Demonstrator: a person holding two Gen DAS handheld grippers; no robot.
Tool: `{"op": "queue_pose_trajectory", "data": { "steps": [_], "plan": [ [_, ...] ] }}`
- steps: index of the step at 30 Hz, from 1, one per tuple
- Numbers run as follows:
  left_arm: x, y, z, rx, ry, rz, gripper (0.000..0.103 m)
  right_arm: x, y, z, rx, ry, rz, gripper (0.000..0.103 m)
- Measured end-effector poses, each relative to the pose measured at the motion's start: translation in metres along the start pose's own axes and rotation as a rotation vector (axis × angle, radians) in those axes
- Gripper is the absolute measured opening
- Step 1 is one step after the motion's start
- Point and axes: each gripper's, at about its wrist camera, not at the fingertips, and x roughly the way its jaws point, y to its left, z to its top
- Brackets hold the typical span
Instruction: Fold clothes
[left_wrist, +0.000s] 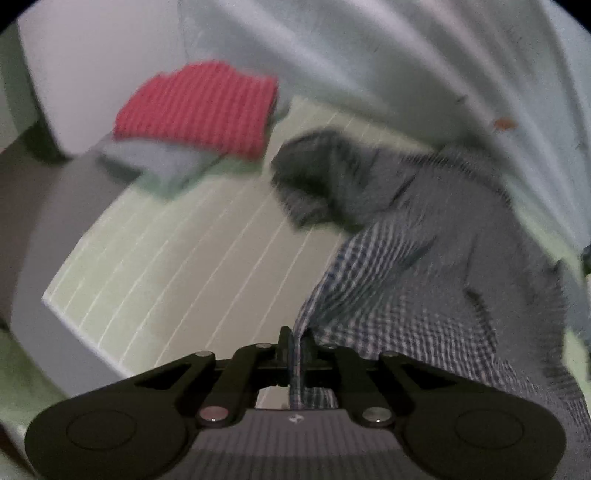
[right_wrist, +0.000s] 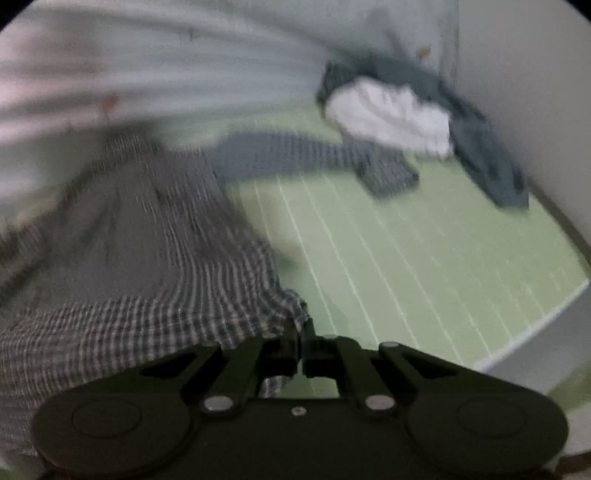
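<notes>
Clearly, both grippers are clamped on the same garment, a checked shirt (left_wrist: 424, 280) in dark and pale threads that lies spread over a green bedsheet (left_wrist: 192, 266) ruled with thin white lines. In the left wrist view the left gripper (left_wrist: 296, 343) has its fingers drawn together on a narrow fold of the shirt's edge, the cloth passing between the pads and hanging down behind them. From that pinch the shirt fans out to the right of the bare sheet, with a darker bunched part (left_wrist: 325, 177) of it lying further up the sheet. Beyond the shirt, at the sheet's far left, sits a stack of folded clothes: a red knitted piece (left_wrist: 199, 107) on top of a pale grey-green one (left_wrist: 162, 166). A pale light-blue cloth (left_wrist: 388, 55) hangs behind the sheet, across the top of the view. In the right wrist view the right gripper (right_wrist: 301, 332) is likewise pressed shut on a corner of the checked shirt (right_wrist: 147, 266), which spreads to the left of the bare green bedsheet (right_wrist: 424, 258). One sleeve (right_wrist: 314, 155) stretches across the sheet's far part. Past the sleeve, a white crumpled cloth (right_wrist: 391, 118) rests on a dark teal garment (right_wrist: 495, 166). Both views are blurred.
</notes>
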Motion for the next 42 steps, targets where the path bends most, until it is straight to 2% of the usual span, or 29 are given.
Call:
{"op": "queue_pose_trajectory", "data": {
  "steps": [2, 3, 4, 5, 6, 7, 8, 10, 11, 12, 14, 17, 20, 30, 36, 42],
  "plan": [
    [0.004, -0.001, -0.007, 0.003, 0.013, 0.036, 0.01, 0.01, 0.001, -0.009, -0.005, 0.051, 0.004, 0.004],
    [0.005, -0.001, -0.01, 0.004, 0.016, 0.051, 0.015, 0.013, 0.001, -0.011, -0.009, 0.066, 0.01, 0.006],
    [0.005, 0.0, -0.012, 0.003, 0.018, 0.065, 0.025, 0.014, 0.001, -0.011, -0.021, 0.069, -0.001, 0.008],
    [0.005, -0.001, -0.013, -0.001, 0.016, 0.078, 0.033, 0.015, 0.001, -0.011, -0.033, 0.072, -0.012, 0.018],
    [0.004, -0.001, -0.014, -0.004, 0.012, 0.087, 0.038, 0.016, 0.001, -0.011, -0.044, 0.073, -0.024, 0.024],
    [0.002, -0.001, -0.014, -0.003, 0.006, 0.089, 0.045, 0.016, 0.002, -0.009, -0.053, 0.068, -0.038, 0.039],
    [0.0, -0.004, -0.014, 0.002, -0.003, 0.088, 0.051, 0.017, 0.003, -0.007, -0.061, 0.062, -0.051, 0.048],
    [-0.004, -0.015, -0.015, 0.029, -0.026, 0.08, 0.061, 0.019, 0.002, -0.003, -0.074, 0.051, -0.055, 0.054],
    [-0.006, -0.021, -0.015, 0.046, -0.039, 0.076, 0.067, 0.02, 0.001, 0.0, -0.08, 0.046, -0.055, 0.061],
    [-0.007, -0.028, -0.015, 0.064, -0.052, 0.072, 0.069, 0.022, 0.001, 0.002, -0.088, 0.042, -0.055, 0.067],
    [-0.01, -0.046, -0.018, 0.104, -0.074, 0.063, 0.077, 0.027, -0.002, 0.005, -0.111, 0.03, -0.057, 0.085],
    [-0.012, -0.074, -0.021, 0.148, -0.085, 0.033, 0.082, 0.031, -0.001, 0.007, -0.14, 0.018, -0.049, 0.089],
    [-0.011, -0.101, -0.024, 0.164, -0.088, -0.006, 0.088, 0.035, -0.004, 0.011, -0.151, 0.005, -0.034, 0.1],
    [0.002, -0.206, -0.034, 0.265, -0.087, -0.06, 0.091, 0.068, -0.036, 0.037, -0.121, 0.005, 0.018, 0.103],
    [0.018, -0.271, -0.033, 0.299, -0.062, -0.079, 0.092, 0.098, -0.075, 0.067, -0.026, 0.001, 0.042, 0.103],
    [0.04, -0.335, -0.018, 0.326, -0.048, -0.17, 0.092, 0.143, -0.132, 0.118, 0.12, -0.035, 0.085, 0.103]
  ]
}}
